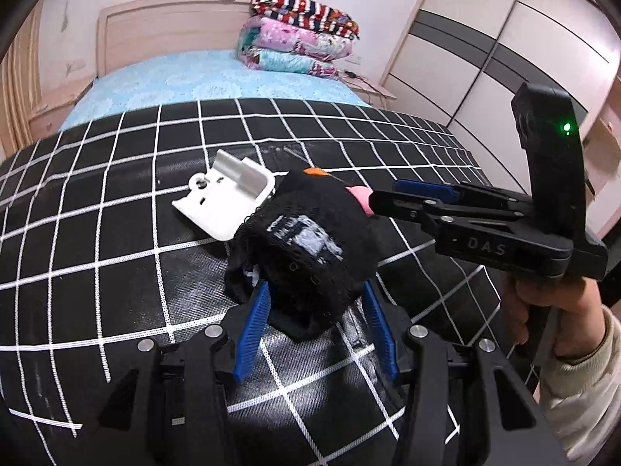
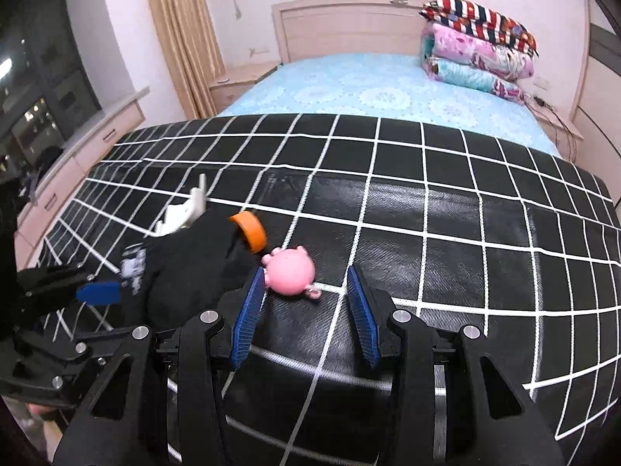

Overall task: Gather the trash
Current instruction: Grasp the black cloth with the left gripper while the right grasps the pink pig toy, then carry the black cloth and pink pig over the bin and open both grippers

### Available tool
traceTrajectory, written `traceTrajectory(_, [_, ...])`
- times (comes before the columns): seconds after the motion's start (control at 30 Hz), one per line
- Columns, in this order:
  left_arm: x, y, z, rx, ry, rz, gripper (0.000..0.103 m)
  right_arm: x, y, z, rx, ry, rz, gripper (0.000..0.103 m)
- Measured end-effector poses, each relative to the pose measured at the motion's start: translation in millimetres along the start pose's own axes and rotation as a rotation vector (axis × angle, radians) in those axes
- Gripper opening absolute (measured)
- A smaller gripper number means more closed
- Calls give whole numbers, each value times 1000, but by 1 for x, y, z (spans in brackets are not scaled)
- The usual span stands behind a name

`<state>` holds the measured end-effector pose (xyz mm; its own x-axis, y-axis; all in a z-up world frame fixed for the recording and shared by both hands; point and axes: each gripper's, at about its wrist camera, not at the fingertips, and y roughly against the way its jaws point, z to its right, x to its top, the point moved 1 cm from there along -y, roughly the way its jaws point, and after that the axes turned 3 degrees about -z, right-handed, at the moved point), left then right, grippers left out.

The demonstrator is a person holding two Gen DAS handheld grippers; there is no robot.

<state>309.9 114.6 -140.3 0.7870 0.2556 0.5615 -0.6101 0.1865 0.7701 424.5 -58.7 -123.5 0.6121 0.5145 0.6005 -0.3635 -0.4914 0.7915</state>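
Lying on a black mat (image 2: 446, 233) with a white grid, the trash sits in a small cluster: a black sock (image 1: 306, 240), a white plastic part (image 1: 225, 204), an orange cap (image 2: 248, 231) and a pink pig toy (image 2: 291, 273).

The left claw (image 1: 316, 326) is spread around the near end of the sock, its blue pads (image 1: 252, 334) on either side of the cloth; whether they press it cannot be told.

The right claw (image 2: 304, 314) is released, jaws wide. The pig lies just beyond its tips, nearer the left pad (image 2: 246, 314), on a white line of the mat. The cap stands on edge just far-left of the pig, against the sock. The white part lies at the sock's far left side.

Beyond the mat, a blue bed (image 2: 380, 89) carries folded quilts (image 2: 477, 46) at its far right, by a wooden headboard (image 2: 341, 23).
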Motion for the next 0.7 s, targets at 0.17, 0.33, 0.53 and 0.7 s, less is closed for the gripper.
traceTrajectory(0.17, [5,-4,0,-6,6,-1,47,3,-6,1,18,-3,-1,44])
traceTrajectory(0.33, [9,-7,0,-14,18,-1,47,5,-11,0,44,-10,-17,44])
traceTrajectory(0.53, [7,-6,2,-25,16,-2,18,1,-16,-1,105,-20,-36,28])
traceTrajectory(0.7, [2,5,7,-31,14,14,11,-3,-10,-5,91,-15,-30,28])
